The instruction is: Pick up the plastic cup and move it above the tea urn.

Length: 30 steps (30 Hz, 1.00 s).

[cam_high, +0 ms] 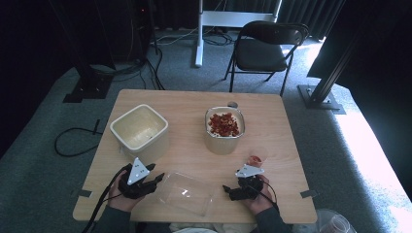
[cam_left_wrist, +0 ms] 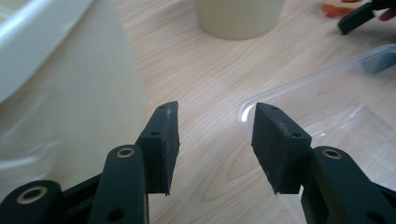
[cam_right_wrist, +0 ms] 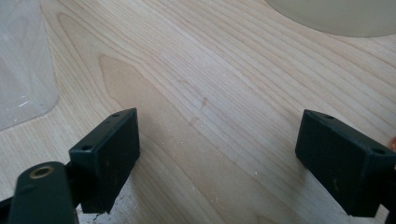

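**Getting Ready to Pick Up the Clear Lid**

The room was dark, with a grey carpet, a black folding chair (cam_high: 268, 46) far back, and a wooden desk (cam_high: 184, 99) in the light. On the desk stood an empty cream tub (cam_high: 139, 129) at the left and a second cream tub (cam_high: 224, 129) in the middle, full of red bits. A small clear cup (cam_high: 256, 158) with something red in it stood to the right of that tub. A clear plastic lid (cam_high: 187, 193) lay flat at the near edge, between the two hands.

The left gripper (cam_high: 156, 180) sat just left of the lid, pointing at it. Its fingers (cam_left_wrist: 163, 140) were partly open and held nothing. The lid's rounded corner (cam_left_wrist: 247, 105) lay just past the finger on the lid's side. The right gripper (cam_high: 228, 190) rested just right of the lid. Its fingers (cam_right_wrist: 109, 156) were wide open over bare wood and held nothing too.

The step looked like grabbing the lid. To do it well, the left fingers should probably slide low, one over and one under the thin rim, then squeeze softly. The plastic looked slippery and bendy, so a hard pinch could make it pop away. The right gripper could steady the other side.
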### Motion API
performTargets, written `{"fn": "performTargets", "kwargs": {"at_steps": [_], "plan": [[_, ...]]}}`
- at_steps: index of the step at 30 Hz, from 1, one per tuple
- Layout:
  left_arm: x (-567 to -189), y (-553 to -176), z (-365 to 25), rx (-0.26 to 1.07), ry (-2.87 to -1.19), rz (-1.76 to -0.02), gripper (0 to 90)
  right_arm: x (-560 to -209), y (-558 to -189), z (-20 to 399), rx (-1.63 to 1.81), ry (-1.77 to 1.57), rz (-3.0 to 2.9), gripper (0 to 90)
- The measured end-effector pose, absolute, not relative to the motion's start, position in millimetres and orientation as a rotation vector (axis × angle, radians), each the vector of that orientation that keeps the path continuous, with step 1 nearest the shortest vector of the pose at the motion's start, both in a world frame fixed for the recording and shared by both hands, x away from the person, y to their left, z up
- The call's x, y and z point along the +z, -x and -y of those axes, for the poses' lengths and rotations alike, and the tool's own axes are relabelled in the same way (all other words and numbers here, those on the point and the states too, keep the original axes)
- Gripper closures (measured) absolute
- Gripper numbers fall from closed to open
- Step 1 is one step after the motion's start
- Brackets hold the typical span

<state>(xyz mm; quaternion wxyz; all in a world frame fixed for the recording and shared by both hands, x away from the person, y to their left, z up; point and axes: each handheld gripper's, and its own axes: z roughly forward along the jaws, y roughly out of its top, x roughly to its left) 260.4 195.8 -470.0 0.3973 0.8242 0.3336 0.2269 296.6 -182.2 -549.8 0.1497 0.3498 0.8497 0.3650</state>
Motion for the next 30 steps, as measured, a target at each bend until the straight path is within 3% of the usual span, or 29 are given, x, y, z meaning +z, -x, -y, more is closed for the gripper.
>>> {"fn": "performTargets", "kwargs": {"at_steps": [16,23,30], "plan": [[-489.4,-279.3,-164.7,0.437,-2.207,-0.835,61.7,-549.8,-296.8,181.9,1.047,-1.010,-2.436,13.2],[-493.1,-286.2,-164.0,0.431,-2.238,-0.867,75.8,-549.8,-296.9,181.9,1.047,-1.011,-2.435,13.2],[-491.0,-288.4,-168.1,0.450,-2.200,-0.898,81.0,-549.8,-296.8,181.9,1.047,-1.012,-2.435,13.2]]}}
